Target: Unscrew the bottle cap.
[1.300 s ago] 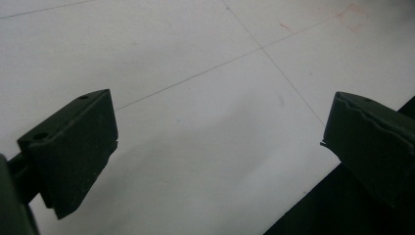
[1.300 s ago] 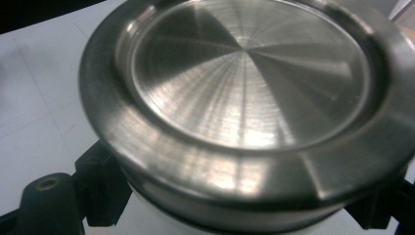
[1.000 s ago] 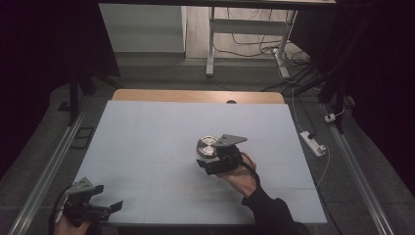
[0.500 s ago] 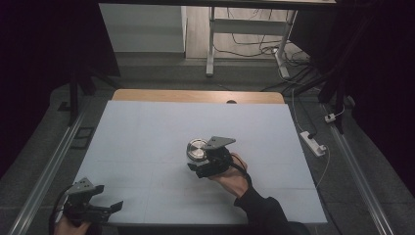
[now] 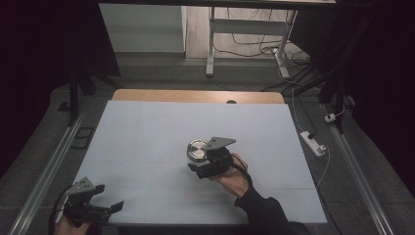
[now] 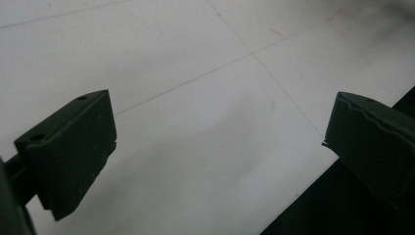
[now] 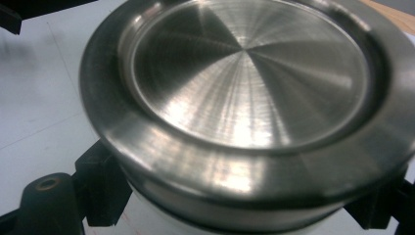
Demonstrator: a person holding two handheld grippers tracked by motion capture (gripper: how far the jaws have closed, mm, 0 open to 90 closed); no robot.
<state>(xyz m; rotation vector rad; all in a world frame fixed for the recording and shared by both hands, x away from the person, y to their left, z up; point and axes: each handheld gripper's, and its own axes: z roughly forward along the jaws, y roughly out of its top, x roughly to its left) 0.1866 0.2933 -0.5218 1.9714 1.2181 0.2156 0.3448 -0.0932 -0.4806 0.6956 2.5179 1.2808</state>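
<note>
The black fingers [image 7: 100,188] of the right gripper [image 5: 201,164] are clamped on a round, brushed-steel container with a broad flat rim [image 7: 244,98], one finger against each side of its body just under the rim. From the high view, this metal container [image 5: 197,149] sits near the middle of the pale blue-white sheet that covers the table [image 5: 147,137], with the right gripper's grey three-cornered plate [image 5: 219,143] just beside it and the person's right hand [image 5: 234,180] wrapped around the gripper body, a dark sleeve [image 5: 262,211] running to the bottom edge. The left gripper [image 5: 113,208] is well apart from the container, at the near left corner of the sheet, held in the left hand [image 5: 68,226]. Its two black fingers [image 6: 73,147] stand wide apart with bare sheet between them, crossed by thin seam lines [image 6: 254,54].
</note>
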